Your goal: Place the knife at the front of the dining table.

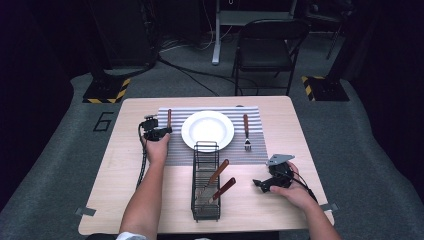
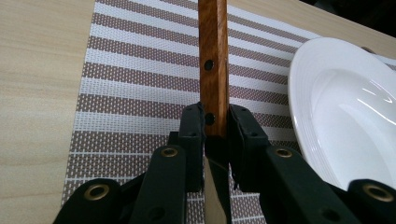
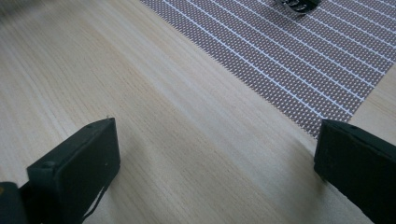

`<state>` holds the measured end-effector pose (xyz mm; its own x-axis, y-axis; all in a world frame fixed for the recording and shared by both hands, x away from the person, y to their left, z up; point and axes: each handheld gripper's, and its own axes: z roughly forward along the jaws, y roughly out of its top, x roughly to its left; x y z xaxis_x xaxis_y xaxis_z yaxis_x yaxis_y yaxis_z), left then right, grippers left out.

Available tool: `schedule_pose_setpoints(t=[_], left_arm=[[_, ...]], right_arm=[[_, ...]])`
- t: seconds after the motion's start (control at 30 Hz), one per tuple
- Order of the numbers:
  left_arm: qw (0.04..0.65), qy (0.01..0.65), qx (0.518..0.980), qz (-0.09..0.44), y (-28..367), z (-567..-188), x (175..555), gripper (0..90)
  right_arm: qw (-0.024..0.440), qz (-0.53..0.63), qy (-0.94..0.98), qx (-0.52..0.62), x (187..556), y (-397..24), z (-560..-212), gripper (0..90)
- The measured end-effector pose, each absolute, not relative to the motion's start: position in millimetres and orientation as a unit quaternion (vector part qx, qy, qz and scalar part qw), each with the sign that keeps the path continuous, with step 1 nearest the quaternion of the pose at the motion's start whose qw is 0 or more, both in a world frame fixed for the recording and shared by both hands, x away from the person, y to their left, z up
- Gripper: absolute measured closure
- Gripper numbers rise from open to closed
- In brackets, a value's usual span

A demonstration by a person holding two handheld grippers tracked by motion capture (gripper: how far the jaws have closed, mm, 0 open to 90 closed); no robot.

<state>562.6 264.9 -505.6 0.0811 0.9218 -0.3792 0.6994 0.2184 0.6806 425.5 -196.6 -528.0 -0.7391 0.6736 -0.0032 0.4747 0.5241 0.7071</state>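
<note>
Left of the plate [image 1: 207,130] on the mat [image 2: 140,84], left gripper [image 2: 215,122] jaws clamp the knife [image 2: 213,60] handle; right gripper [image 3: 215,163] sits wide open over bare surface [image 3: 177,140] near the rack [image 1: 205,182].

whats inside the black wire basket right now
The wire basket holds two utensils with brown wooden handles, leaning toward its right side. A pale blade shows at the lower one. The wires make the other's working end too hard to identify.
</note>
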Motion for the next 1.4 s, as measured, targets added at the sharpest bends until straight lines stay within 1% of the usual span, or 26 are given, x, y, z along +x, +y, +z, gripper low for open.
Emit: schedule_pose_setpoints(t=[0.3,0.73,1.17,1.2,1.4], left_arm=[[0.408,0.668,0.607,0.136,262,-512,565,76.4],[0.425,0.679,0.591,0.099,272,-520,568,76.3],[0.425,0.687,0.58,0.099,271,-522,568,75.3],[0.425,0.687,0.58,0.099,271,-522,568,74.0],[0.422,0.685,0.584,0.106,270,-522,567,74.4]], right_arm=[[0.14,0.356,0.862,0.333,426,-197,-528,0.0],[0.14,0.356,0.862,0.333,425,-197,-528,0.0],[0.14,0.356,0.862,0.333,425,-197,-528,0.0],[0.14,0.356,0.862,0.333,425,-197,-528,0.0],[0.138,0.356,0.861,0.335,425,-196,-528,0.0]])
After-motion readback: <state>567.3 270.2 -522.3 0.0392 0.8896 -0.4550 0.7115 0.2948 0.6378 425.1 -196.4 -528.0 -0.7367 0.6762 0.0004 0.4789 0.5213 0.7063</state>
